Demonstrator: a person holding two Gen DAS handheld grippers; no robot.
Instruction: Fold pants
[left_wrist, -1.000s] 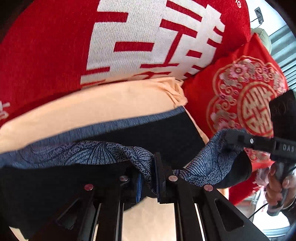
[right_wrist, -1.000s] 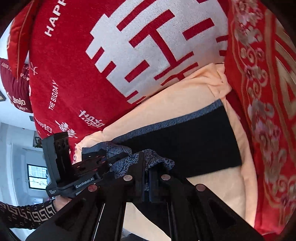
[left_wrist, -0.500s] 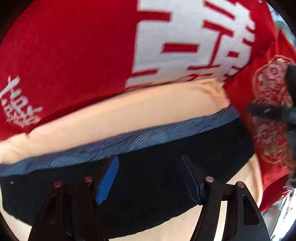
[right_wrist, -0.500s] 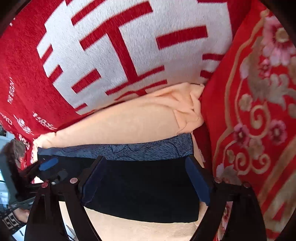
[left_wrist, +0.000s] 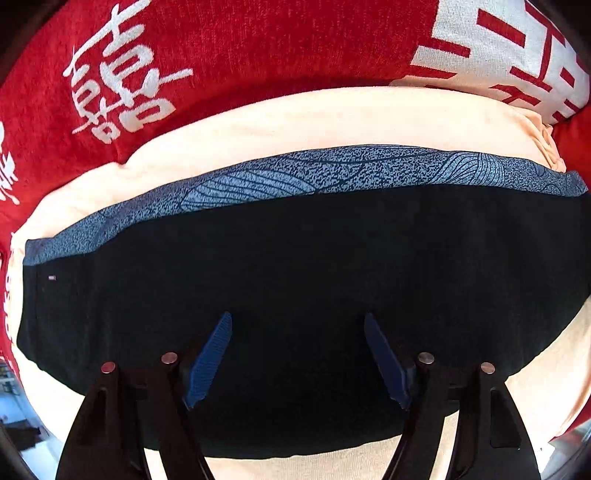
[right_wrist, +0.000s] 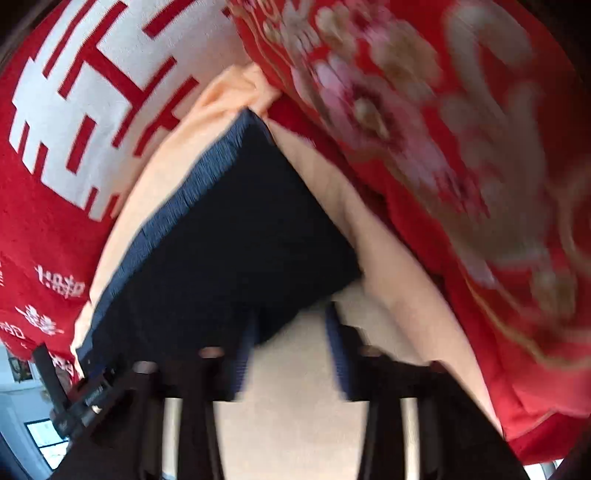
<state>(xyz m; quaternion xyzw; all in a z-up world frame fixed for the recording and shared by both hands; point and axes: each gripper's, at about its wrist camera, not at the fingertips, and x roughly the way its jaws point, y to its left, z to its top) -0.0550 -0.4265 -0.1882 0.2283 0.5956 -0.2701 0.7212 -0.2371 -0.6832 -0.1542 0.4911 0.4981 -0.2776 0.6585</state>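
Observation:
The pants (left_wrist: 295, 266) lie folded into a flat dark navy rectangle on a peach cushion (left_wrist: 314, 122), with a blue leaf-patterned band (left_wrist: 332, 173) along the far edge. My left gripper (left_wrist: 297, 321) is open and empty, hovering just above the dark fabric near its front edge. In the right wrist view the pants (right_wrist: 221, 236) run away to the upper left. My right gripper (right_wrist: 291, 314) is open and empty at the pants' near right corner, over the peach cushion (right_wrist: 295, 406). The left gripper (right_wrist: 77, 398) shows at the lower left of that view.
A red pillow with white characters (left_wrist: 184, 55) stands behind the cushion. A red cushion with gold and pink floral pattern (right_wrist: 443, 147) is on the right, close to the pants' right edge. A window (right_wrist: 48, 439) shows at the far lower left.
Both grippers let go of the patterned pants edge and opened. The fold now lies flat. The left gripper shifted left over the pants; the right swung toward the pants' right corner.

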